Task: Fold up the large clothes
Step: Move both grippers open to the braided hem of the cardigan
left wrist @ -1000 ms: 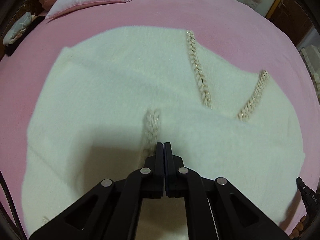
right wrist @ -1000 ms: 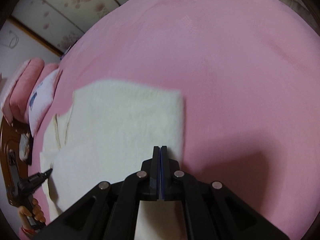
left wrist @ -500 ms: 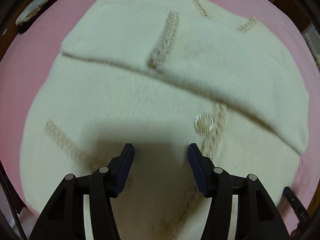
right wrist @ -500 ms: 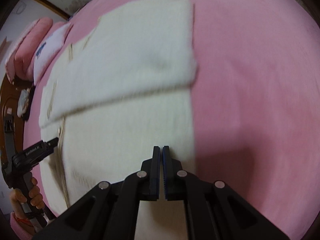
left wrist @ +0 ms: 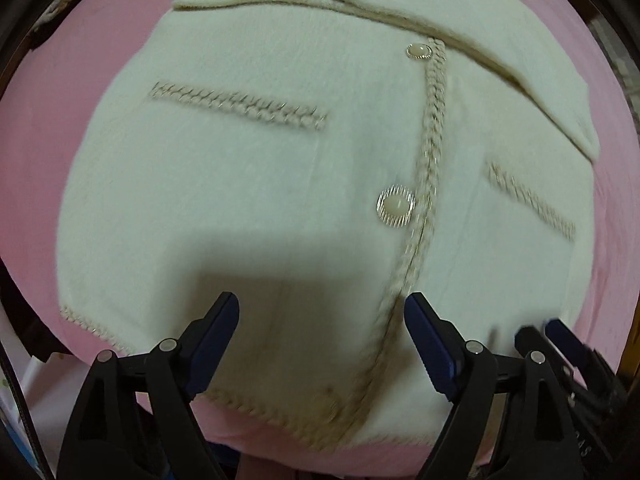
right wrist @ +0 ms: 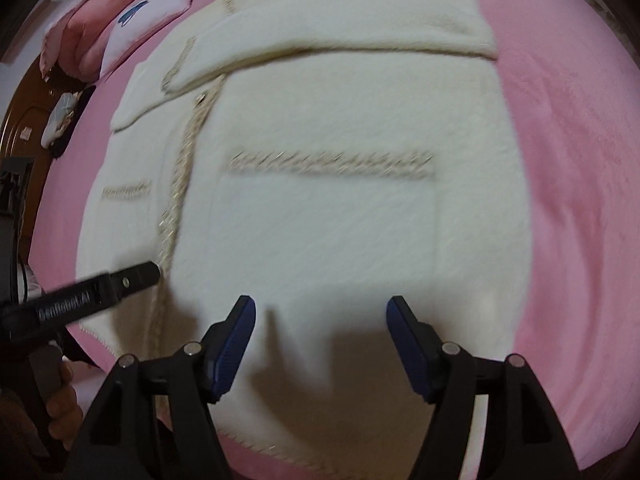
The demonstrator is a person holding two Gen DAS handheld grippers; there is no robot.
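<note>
**Both claws released above cream jacket on pink bed**

Left wrist view: left claw (left wrist: 322, 344) at lower centre of the frame, jaws spread wide, having just been opening; nothing is between the pads. Below it lies the cream fuzzy jacket (left wrist: 248, 184), front side up on the pink bed cover (left wrist: 76, 80). A braided placket (left wrist: 430, 148) runs top to bottom right of centre, with two round buttons (left wrist: 396, 205) just left of it. A braided pocket trim (left wrist: 240, 105) sits in the upper left, another at the right edge. The sleeves are folded across the chest, in the upper part of the frame. The near hem is blurred; it seems to lie flat.

Right wrist view: right claw (right wrist: 322, 344) at lower centre, jaws likewise apart and just been opening, empty, over the jacket's lower part. The folded sleeve (right wrist: 360, 36) spans the top. The left claw's black finger enters from the lower left, its tip over the placket, a hand (right wrist: 60, 400) on its handle. Pink pillows (right wrist: 104, 20) sit in the upper left corner.
</note>
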